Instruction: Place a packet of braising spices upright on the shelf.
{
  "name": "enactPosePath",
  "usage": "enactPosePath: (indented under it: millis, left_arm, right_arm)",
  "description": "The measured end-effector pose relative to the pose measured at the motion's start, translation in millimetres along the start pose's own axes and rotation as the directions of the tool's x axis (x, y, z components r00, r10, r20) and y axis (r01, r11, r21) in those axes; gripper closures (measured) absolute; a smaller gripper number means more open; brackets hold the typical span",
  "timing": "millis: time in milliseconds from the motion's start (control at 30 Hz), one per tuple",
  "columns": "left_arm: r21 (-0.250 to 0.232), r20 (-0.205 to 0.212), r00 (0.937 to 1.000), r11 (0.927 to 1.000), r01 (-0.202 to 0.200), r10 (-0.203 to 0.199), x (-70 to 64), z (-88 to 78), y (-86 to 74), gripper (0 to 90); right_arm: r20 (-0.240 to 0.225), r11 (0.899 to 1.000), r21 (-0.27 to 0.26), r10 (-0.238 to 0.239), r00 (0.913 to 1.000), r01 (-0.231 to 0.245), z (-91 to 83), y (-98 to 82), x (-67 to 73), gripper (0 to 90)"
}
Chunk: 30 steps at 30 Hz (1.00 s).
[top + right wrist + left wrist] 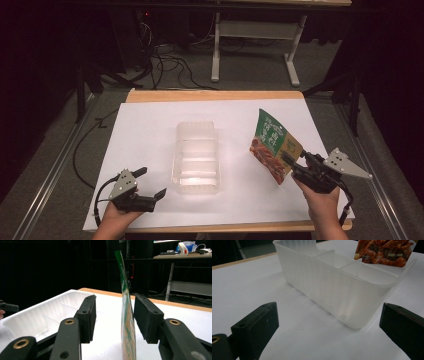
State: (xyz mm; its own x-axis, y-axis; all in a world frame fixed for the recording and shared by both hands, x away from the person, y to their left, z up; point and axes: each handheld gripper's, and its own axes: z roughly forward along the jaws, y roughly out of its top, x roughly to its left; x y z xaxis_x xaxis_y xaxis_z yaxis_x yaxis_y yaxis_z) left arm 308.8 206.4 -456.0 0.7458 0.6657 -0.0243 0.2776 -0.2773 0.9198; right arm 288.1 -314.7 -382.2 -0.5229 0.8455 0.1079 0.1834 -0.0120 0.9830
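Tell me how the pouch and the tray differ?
The pouch is green and printed; the tray is plain, translucent white. The pouch stands up between the right tool's jaws; the tray lies flat on the table, untouched, with the left tool open beside it.

Divided tray (196, 156) mid-table (145, 130), snack pouch (272, 145) to its right, desk frame (255, 30) behind table

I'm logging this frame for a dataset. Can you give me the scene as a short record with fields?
surface: white table
container: clear divided plastic tray, centre, looks empty
packet: green and orange snack pouch, upright, right of tray
left gripper: open, holding nothing, near tray's end
right gripper: jaws either side of pouch, gap visible, grip uncertain
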Motion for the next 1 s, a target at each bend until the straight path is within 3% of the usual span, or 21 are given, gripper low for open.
enactPosePath:
  millis: [467, 733, 1000]
  left_arm:
    - [-0.001, 0.001, 1.0, 1.0, -0.001, 0.001, 1.0, -0.7, 0.2, 2.8]
    - [-0.003, 0.003, 1.0, 1.0, 0.001, -0.001, 1.0, -0.8, 0.1, 2.8]
    - [-0.002, 0.002, 1.0, 1.0, -0.001, 0.001, 0.9, -0.8, 0.1, 2.8]
  right_arm:
    - [0.015, 0.997, 0.07, -0.011, 0.9998, 0.01, 26.6, 10.2, -9.1, 53.3]
    - [0.031, 0.997, 0.078, -0.004, 0.9995, 0.001, 28.9, 10.4, -16.5, 56.0]
    - [0.024, 0.995, 0.099, 0.005, 0.9997, -0.007, 30.4, -5.6, -15.8, 58.3]
